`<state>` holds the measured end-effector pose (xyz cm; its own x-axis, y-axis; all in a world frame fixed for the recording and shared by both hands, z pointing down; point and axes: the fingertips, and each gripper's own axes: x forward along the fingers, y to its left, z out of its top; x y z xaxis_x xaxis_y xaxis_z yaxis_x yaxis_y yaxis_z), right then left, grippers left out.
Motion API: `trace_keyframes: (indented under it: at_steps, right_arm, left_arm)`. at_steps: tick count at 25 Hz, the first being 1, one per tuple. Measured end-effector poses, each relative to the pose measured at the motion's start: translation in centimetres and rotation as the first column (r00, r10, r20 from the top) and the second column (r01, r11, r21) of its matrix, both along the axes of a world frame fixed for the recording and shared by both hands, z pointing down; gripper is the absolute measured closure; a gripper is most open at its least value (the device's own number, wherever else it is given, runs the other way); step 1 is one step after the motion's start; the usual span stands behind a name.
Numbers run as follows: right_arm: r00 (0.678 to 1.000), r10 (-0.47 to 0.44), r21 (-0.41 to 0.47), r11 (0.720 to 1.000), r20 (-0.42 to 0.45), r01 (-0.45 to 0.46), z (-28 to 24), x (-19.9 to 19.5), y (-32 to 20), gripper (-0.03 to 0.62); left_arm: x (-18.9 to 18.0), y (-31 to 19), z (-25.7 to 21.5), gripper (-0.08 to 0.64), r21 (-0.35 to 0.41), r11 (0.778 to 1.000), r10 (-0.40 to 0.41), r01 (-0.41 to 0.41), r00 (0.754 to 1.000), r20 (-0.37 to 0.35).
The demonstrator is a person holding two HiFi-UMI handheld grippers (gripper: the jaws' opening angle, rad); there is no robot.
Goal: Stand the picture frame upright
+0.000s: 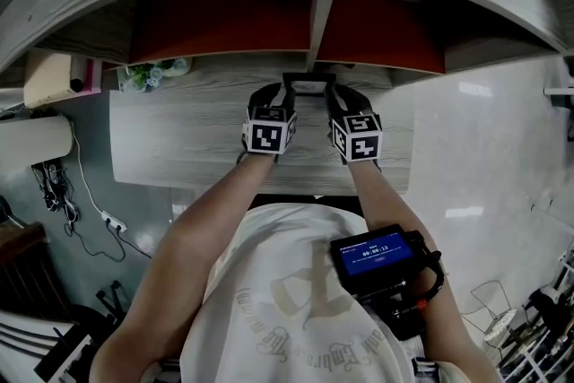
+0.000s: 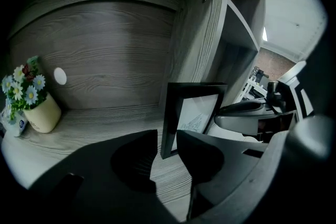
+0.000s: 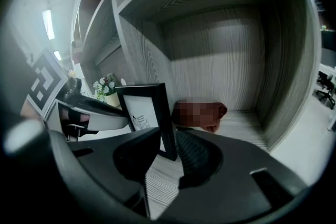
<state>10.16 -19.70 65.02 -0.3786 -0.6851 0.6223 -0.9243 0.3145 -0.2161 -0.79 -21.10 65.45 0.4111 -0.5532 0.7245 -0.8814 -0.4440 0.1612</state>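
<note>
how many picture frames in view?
1. The picture frame stands upright on the desk, in front of the shelf divider. The dark shelf bays could hide another.

This looks like an office or lab room with a homely corner arranged in it. On the far side stands a grey wood-grain shelf unit [image 1: 314,4] with open compartments and red back panels. Below it, a matching table top [image 1: 170,139] carries a small pot of flowers [image 2: 31,107] at the left and a picture frame [image 3: 143,107]. Around it are a glossy pale floor [image 1: 484,148], a power strip [image 1: 112,221] with loose cables at the near left, wire racks [image 1: 538,327] at the near right, and strip lights [image 3: 47,23] on the ceiling.
</note>
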Motion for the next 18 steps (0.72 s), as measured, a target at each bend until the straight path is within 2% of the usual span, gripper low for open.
trace_keyframes:
  at_steps: [9, 10, 12, 14, 18]
  right_arm:
    - [1.000, 0.009, 0.015, 1.000, 0.003, -0.009, -0.7, 0.5, 1.1, 0.494]
    - [1.000, 0.012, 0.020, 1.000, 0.002, -0.012, -0.9, 0.7, 1.4, 0.518]
    - [1.000, 0.023, 0.032, 0.999, 0.003, -0.023, -1.3, 1.1, 1.9, 0.528]
    - [0.999, 0.037, 0.047, 0.998, 0.010, -0.037, -1.9, 1.5, 2.4, 0.586]
    - [0.999, 0.027, 0.077, 0.997, 0.037, -0.030, -3.4, 1.6, 3.7, 0.586]
  left_arm:
    - [-0.8, 1.0, -0.8, 0.436, 0.003, 1.000, -0.022, 0.022, 1.000, -0.016]
    - [-0.9, 1.3, -1.1, 0.437, 0.005, 1.000, -0.027, 0.027, 0.999, -0.023]
    - [-1.1, 2.0, -1.4, 0.471, 0.007, 0.999, -0.036, 0.036, 0.998, -0.042]
    - [-1.3, 2.7, -1.7, 0.506, 0.009, 0.999, -0.044, 0.044, 0.997, -0.059]
    - [-1.5, 4.5, -2.5, 0.549, 0.023, 0.999, -0.044, 0.046, 0.995, -0.088]
